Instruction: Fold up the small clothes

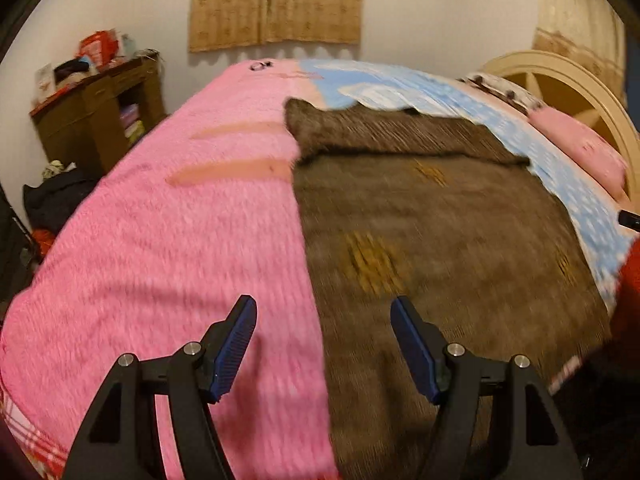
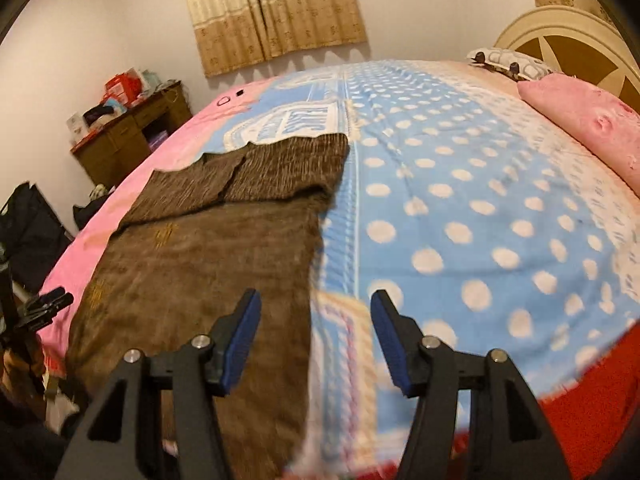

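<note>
A brown knitted garment [image 1: 432,232] lies flat on the bed, its far part folded over into a darker band [image 1: 400,132]. My left gripper [image 1: 324,312] hovers open over the garment's left edge, where brown meets the pink blanket [image 1: 160,240]; nothing is between its blue pads. In the right wrist view the same garment [image 2: 200,256] lies left of centre. My right gripper [image 2: 316,304] stands open above its right edge, over the blue dotted sheet [image 2: 460,208], holding nothing. The left gripper [image 2: 48,304] shows at that view's left border.
Pink pillow [image 2: 588,120] and a cream headboard [image 2: 568,36] stand at the far right. A wooden desk [image 1: 100,112] piled with items sits against the wall at left, dark bags [image 1: 52,200] on the floor below it. Curtains [image 1: 276,4] hang behind the bed.
</note>
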Demonstrator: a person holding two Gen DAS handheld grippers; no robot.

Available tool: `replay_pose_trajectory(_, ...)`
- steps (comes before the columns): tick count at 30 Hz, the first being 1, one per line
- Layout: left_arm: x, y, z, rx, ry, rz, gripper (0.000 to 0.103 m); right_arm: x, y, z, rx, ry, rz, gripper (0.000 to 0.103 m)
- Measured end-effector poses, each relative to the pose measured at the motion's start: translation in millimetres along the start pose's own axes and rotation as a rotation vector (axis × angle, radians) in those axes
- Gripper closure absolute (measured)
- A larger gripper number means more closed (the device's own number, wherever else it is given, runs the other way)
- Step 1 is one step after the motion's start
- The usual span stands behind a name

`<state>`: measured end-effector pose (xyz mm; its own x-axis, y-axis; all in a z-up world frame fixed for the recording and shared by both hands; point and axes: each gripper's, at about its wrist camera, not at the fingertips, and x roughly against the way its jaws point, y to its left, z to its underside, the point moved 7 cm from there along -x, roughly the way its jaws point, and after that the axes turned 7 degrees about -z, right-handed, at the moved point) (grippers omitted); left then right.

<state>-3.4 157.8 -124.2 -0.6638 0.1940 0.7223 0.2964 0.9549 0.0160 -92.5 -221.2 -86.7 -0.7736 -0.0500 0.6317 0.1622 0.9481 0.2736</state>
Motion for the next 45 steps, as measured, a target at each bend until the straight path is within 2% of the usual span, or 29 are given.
replay_pose_trajectory(2,1.5,-4.7,14.3,0.012,0.026,0.029,0.033,0.8,4.1,16.6,0.004,0.018,-0.010,0.036)
replay_pose_trajectory(6,-0.2,-17.2,42.7,0.049,0.097,0.102,0.033,-11.0,9.3,48.3,-0.025,0.069,-0.035,0.035)
replay_pose_trajectory(10,5.9,-27.5,56.1,0.011,0.066,0.098,0.031,-29.7,16.0,73.8,-0.082,0.164,-0.095,0.035)
replay_pose_trajectory(12,6.2,-28.8,59.0,0.028,0.070,0.103,0.030,-31.0,15.6,80.3,-0.091,0.174,-0.092,0.035)
replay_pose_trajectory(14,7.3,-26.2,60.3,0.070,0.076,0.135,0.027,-30.8,12.2,88.5,-0.111,0.183,-0.084,0.029)
replay_pose_trajectory(18,8.6,-21.0,68.4,0.151,0.079,0.182,0.026,-31.9,7.8,105.0,-0.159,0.203,-0.090,0.029)
replay_pose_trajectory(24,13.1,-27.4,76.2,0.113,0.105,0.185,0.026,-38.9,18.6,116.9,-0.133,0.238,-0.102,0.029)
replay_pose_trajectory(27,12.4,-29.2,81.0,0.111,0.116,0.191,0.026,-42.7,33.3,122.5,-0.103,0.267,-0.150,0.036)
replay_pose_trajectory(31,12.7,-29.6,80.4,0.127,0.128,0.225,0.026,-49.4,37.3,127.9,-0.068,0.279,-0.121,0.039)
replay_pose_trajectory(33,13.2,-30.2,81.3,0.141,0.140,0.256,0.026,-49.4,35.8,128.0,-0.077,0.280,-0.127,0.045)
replay_pose_trajectory(35,13.3,-31.2,82.1,0.141,0.144,0.266,0.026,-49.3,35.7,128.3,-0.081,0.290,-0.143,0.066)
replay_pose_trajectory(38,15.4,-31.8,83.8,0.150,0.156,0.300,0.028,-50.5,34.3,132.3,-0.073,0.305,-0.148,0.083)
replay_pose_trajectory(40,16.7,-28.6,86.2,0.175,0.168,0.328,0.040,-49.8,36.9,133.8,-0.081,0.315,-0.177,0.088)
replay_pose_trajectory(45,12.9,-16.8,89.7,0.270,0.185,0.364,0.044,-50.8,41.7,133.9,-0.087,0.310,-0.187,0.084)
